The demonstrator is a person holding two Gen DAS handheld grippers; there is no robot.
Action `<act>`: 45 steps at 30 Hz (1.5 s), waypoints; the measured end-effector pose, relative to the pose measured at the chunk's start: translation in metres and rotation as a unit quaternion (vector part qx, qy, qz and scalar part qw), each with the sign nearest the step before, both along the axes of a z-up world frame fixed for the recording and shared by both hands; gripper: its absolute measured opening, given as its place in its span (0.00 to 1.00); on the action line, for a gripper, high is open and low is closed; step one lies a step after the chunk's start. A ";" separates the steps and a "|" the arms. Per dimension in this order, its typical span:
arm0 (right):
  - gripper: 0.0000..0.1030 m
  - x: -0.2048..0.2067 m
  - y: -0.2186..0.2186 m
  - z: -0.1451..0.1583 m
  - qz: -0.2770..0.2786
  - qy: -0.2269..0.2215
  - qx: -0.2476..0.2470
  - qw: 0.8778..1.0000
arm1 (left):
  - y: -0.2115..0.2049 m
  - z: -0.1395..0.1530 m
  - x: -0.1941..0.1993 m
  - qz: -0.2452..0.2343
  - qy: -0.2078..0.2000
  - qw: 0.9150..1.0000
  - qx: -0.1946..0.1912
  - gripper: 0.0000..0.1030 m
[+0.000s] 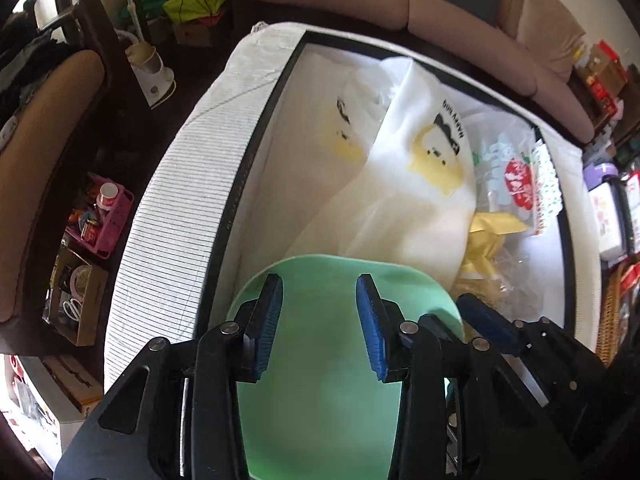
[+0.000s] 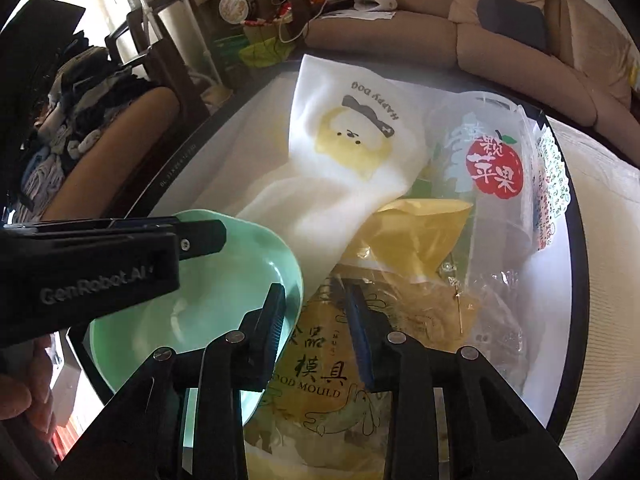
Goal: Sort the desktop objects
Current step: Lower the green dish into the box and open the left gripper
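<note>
Your left gripper (image 1: 319, 292) spread above green bowl (image 1: 320, 360), pinching nothing. Your right gripper (image 2: 316, 300) spread too (empty), just right of bowl, over yellow mould packet (image 2: 320, 384); white dog-print bag (image 2: 352, 148) beyond bowl.

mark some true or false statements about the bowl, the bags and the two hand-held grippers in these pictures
1. The bowl is mint green. True.
2. The white bag carries a printed dog and the words "Happy Dog". True.
3. The left hand-held gripper is clamped on the white bag. False: its jaws stand apart above the bowl's inside, with nothing pressed between them.
4. The clear bag bears a blue fish. False: it bears a red apple.
5. The right hand-held gripper is over the yellow "Food Mould" packet, beside the bowl's rim. True.
6. The bowl is full of fruit. False: what shows of its inside is empty.
</note>
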State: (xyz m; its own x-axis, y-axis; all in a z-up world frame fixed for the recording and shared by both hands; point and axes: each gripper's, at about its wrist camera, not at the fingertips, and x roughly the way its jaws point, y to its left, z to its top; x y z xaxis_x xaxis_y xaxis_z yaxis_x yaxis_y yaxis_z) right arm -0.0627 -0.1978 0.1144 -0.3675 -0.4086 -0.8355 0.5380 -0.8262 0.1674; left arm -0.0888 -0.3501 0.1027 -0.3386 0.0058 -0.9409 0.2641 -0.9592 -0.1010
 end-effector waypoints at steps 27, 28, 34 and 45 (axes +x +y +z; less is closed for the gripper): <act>0.94 0.028 0.060 0.038 0.006 0.007 -0.086 0.996 | 0.033 0.060 0.093 -0.011 0.094 0.995 -0.028 0.96; 0.97 0.032 0.064 0.038 0.007 0.011 -0.080 0.997 | 0.034 0.060 0.100 -0.013 0.098 0.995 -0.031 0.99; 1.00 0.053 0.108 0.038 0.003 0.023 -0.059 0.998 | 0.054 0.059 0.123 -0.013 0.108 0.994 -0.025 1.00; 1.00 0.080 0.165 0.050 -0.027 0.049 -0.035 0.998 | 0.107 0.066 0.145 -0.027 0.112 0.992 -0.042 1.00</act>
